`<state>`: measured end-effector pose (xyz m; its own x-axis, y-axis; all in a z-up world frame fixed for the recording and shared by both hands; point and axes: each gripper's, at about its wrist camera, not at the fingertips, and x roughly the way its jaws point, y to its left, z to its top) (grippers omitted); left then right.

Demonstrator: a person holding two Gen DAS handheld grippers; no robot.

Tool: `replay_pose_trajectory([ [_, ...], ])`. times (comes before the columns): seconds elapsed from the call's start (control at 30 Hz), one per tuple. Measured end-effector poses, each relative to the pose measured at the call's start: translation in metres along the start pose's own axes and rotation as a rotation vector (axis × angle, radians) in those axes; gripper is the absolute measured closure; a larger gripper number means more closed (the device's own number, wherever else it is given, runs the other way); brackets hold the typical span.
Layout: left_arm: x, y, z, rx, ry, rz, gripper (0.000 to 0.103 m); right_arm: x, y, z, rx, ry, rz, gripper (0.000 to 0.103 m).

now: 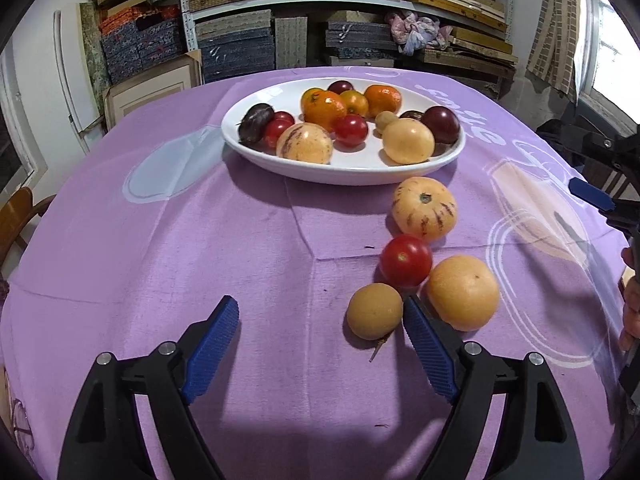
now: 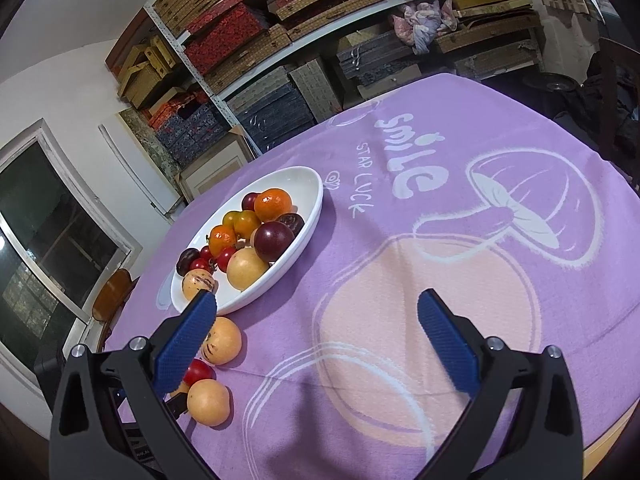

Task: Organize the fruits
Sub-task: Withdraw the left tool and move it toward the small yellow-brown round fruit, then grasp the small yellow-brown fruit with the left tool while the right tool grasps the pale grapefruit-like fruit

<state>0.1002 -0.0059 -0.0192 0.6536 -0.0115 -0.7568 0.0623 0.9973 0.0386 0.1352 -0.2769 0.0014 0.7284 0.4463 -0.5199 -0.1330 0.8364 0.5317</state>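
A white oval plate (image 1: 400,176) at the far side of the purple cloth holds several fruits: oranges, red tomatoes, dark plums and pale melons. Loose on the cloth lie a striped pale melon (image 1: 424,208), a red tomato (image 1: 406,260), a pale orange fruit (image 1: 462,292) and a small brown fruit (image 1: 374,312). My left gripper (image 1: 320,308) is open and low over the cloth. The brown fruit sits just inside its right fingertip, and neither pad presses on it. My right gripper (image 2: 316,300) is open over bare cloth, with the plate (image 2: 308,216) and the loose fruits to its left.
Shelves stacked with boxes (image 1: 240,40) stand behind the table. A wooden chair (image 1: 16,212) is at the left edge. A hand (image 1: 630,300) and one blue pad (image 1: 591,193) of my right gripper show at the right. The printed cloth (image 2: 440,280) lies bare on the right.
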Motion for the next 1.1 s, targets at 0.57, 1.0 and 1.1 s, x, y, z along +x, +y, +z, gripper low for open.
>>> replay_pose_trajectory([
  [0.57,-0.011,0.009,-0.006,0.015,-0.009,-0.112,0.042,0.000,0.002,0.000,0.002,0.005,0.000,0.004],
  [1.0,-0.001,0.009,-0.005,0.001,0.014,-0.167,0.057,-0.001,0.003,-0.001,0.000,0.004,0.002,0.004],
  [1.1,-0.001,0.009,-0.004,-0.004,0.013,-0.178,0.069,0.000,0.003,-0.001,-0.001,0.010,0.002,0.004],
])
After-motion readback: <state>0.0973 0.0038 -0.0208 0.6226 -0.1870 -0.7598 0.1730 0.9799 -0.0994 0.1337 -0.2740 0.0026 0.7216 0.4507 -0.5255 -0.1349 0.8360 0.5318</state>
